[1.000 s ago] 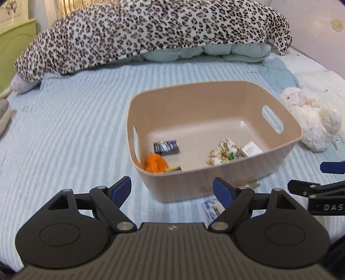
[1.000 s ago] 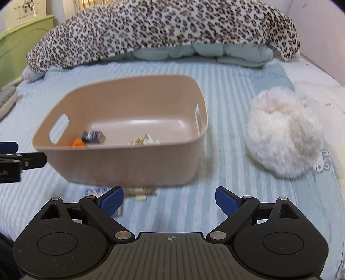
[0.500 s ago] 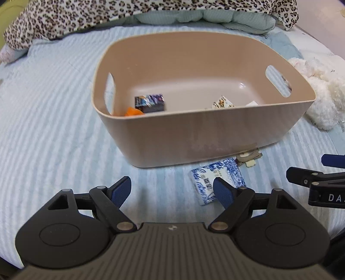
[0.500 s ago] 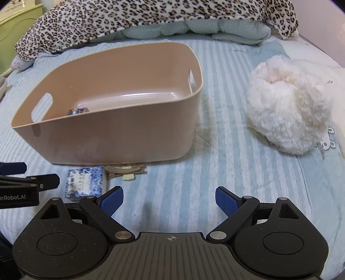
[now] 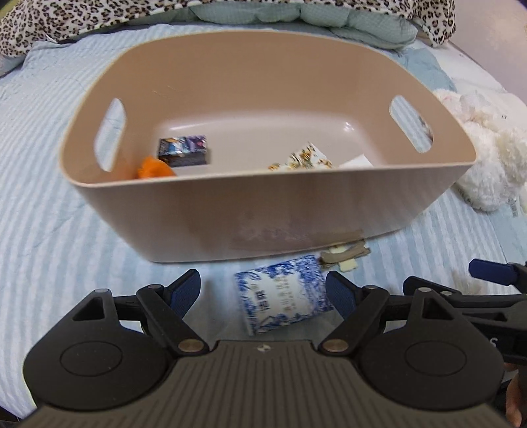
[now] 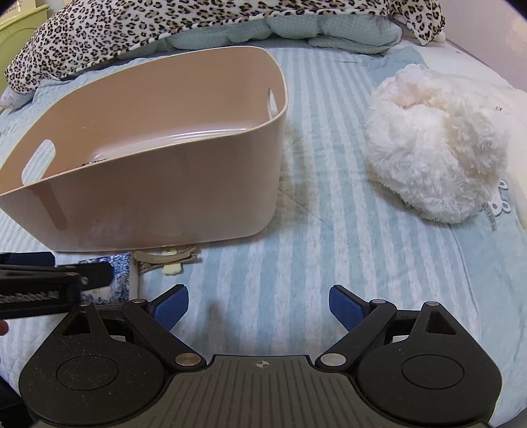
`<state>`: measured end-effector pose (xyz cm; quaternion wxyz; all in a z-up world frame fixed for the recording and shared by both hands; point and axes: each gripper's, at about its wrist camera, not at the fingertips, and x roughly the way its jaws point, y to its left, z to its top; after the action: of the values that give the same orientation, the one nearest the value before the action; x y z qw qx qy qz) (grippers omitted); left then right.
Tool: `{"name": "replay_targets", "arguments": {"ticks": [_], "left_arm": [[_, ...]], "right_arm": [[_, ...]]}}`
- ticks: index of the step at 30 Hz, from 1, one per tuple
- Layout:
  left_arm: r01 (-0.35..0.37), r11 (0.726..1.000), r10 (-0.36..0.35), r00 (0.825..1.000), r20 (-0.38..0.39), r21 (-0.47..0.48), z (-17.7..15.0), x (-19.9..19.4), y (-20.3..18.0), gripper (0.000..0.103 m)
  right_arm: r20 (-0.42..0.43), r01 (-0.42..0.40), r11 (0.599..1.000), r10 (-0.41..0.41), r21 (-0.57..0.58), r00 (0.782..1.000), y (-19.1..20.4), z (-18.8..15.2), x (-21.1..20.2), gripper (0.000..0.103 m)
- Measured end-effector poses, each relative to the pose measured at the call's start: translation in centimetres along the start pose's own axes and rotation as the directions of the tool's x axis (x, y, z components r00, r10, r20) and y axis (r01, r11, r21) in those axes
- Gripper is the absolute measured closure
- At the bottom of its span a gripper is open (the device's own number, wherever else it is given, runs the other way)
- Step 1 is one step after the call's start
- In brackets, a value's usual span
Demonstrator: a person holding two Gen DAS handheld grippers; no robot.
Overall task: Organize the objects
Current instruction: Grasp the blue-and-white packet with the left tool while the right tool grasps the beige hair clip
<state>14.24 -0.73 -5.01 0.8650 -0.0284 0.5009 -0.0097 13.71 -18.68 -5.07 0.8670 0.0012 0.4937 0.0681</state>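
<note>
A blue-and-white patterned packet (image 5: 283, 293) lies on the striped bedspread just in front of a beige bin (image 5: 263, 210). My left gripper (image 5: 263, 289) is open with its fingers on either side of the packet, not touching it. A grey hair clip (image 5: 344, 255) lies beside the packet against the bin's base; it also shows in the right wrist view (image 6: 168, 258). In the bin lie a small dark box (image 5: 183, 150), an orange item (image 5: 153, 168) and a gold-patterned packet (image 5: 303, 161). My right gripper (image 6: 258, 307) is open and empty over bare bedspread right of the bin (image 6: 148, 197).
A white fluffy plush toy (image 6: 434, 161) lies on the bed to the right of the bin. A leopard-print blanket (image 6: 197, 23) and a pale green quilt (image 6: 296, 36) are heaped along the back. A green cabinet (image 6: 16, 26) stands at the far left.
Both grippers have moved down and forward toward the bed. The left gripper has closed in on the blue-and-white packet, which now sits between its open fingers.
</note>
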Motion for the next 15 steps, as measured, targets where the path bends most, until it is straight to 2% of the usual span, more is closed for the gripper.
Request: {"name": "replay_targets", "arguments": {"ticks": [7, 15], "left_arm": [[0.012, 1.000, -0.014, 0.997, -0.070, -0.022, -0.8, 2.3, -0.6, 0.019], [-0.043, 0.999, 0.042, 0.997, -0.058, -0.024, -1.4, 2.1, 1.7, 0.019]], "right_arm": [[-0.013, 0.019, 1.000, -0.019, 0.016, 1.000, -0.6, 0.0, 0.4, 0.009], [-0.021, -0.037, 0.999, 0.038, 0.029, 0.999, 0.2, 0.1, 1.0, 0.009]]}}
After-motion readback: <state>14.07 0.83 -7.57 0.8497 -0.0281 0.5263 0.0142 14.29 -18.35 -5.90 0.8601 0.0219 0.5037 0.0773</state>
